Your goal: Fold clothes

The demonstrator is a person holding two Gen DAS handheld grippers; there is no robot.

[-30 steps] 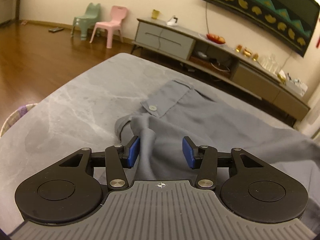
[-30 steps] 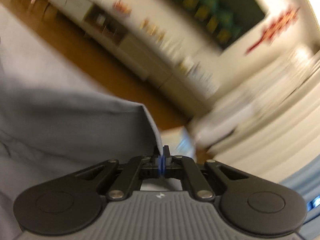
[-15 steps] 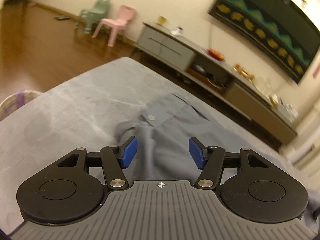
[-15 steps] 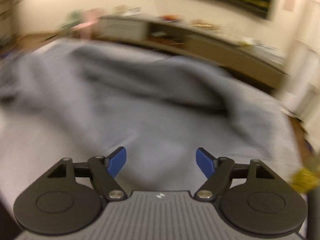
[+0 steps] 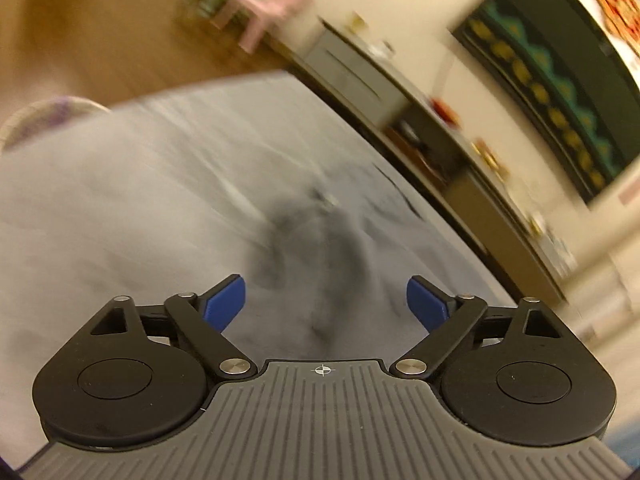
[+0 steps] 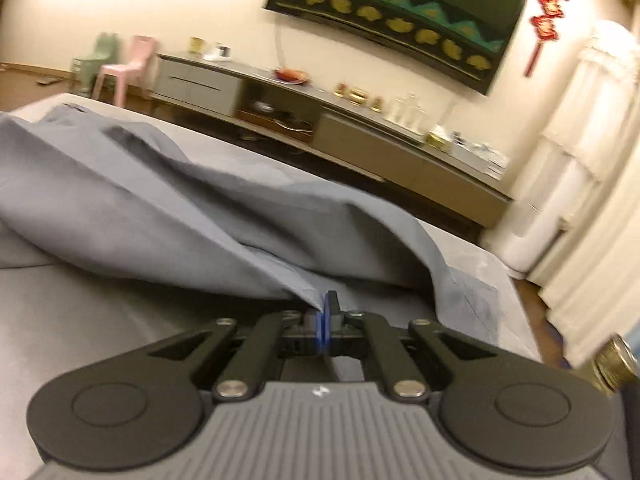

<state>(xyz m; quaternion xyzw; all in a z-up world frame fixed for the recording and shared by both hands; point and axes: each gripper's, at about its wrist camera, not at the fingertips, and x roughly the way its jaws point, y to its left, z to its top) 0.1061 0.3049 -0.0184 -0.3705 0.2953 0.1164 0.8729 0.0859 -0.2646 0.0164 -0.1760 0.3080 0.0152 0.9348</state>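
The right gripper (image 6: pixel 326 312) pinches the grey shirt's (image 6: pixel 168 216) hem at lower centre; the left gripper (image 5: pixel 325 304) is opening, empty. Next, I judge: regrasp the bunched sleeve.

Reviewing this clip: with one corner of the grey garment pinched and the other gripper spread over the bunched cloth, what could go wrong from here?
1. The right hand-held gripper pinches only a thin edge of the grey garment; a pull may slip it free.
2. The left hand-held gripper is opening above the bunched cloth without gripping it, and the left view is blurred, so its grab may land off the edge.
3. Pulling one side alone could drag the garment across the table.
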